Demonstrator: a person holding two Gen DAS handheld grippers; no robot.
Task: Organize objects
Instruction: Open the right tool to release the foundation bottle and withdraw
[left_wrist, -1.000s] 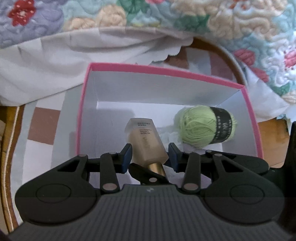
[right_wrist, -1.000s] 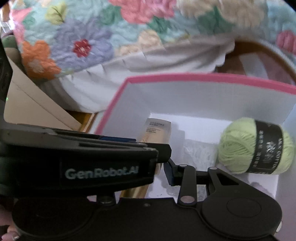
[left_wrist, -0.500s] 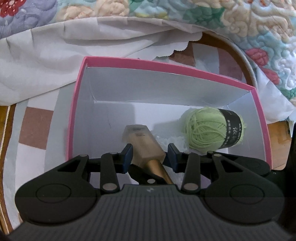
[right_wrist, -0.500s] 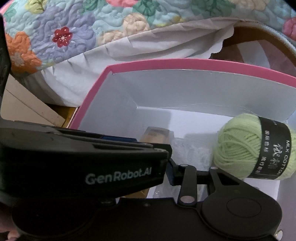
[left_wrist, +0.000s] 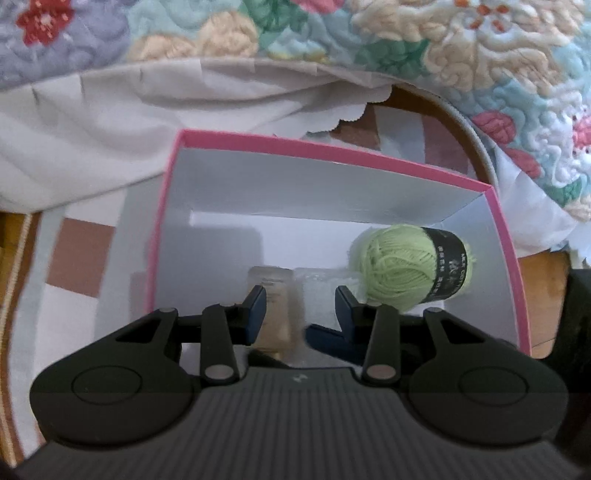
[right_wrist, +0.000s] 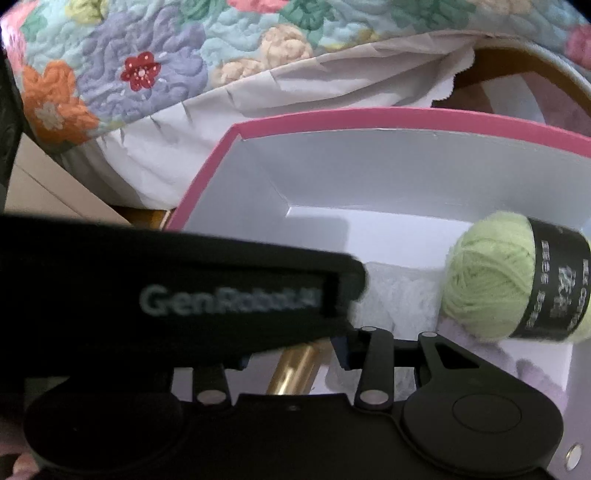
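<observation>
A pink-rimmed white box (left_wrist: 332, 151) holds a green yarn ball (left_wrist: 406, 269) with a black label, a white lacy piece (left_wrist: 317, 277) and a beige cosmetic tube (left_wrist: 273, 306) with a gold cap. My left gripper (left_wrist: 299, 306) is open over the box's near side; the tube lies between its fingers, close to the left one, not gripped. In the right wrist view the box (right_wrist: 369, 118), the yarn (right_wrist: 491, 277) and the gold cap (right_wrist: 295, 365) show. My right gripper (right_wrist: 291, 354) is mostly hidden behind the left gripper's black body (right_wrist: 166, 291).
A floral quilt (left_wrist: 369, 37) and a white sheet (left_wrist: 110, 122) hang behind the box. The box sits on a checked cloth (left_wrist: 74, 258) over a wooden surface. Pale purple fabric (right_wrist: 517, 369) lies under the yarn.
My left gripper's jaws have widened and it has drawn back; the tube lies lower in the box, loose between the fingers. The left gripper covers more of the right wrist view.
</observation>
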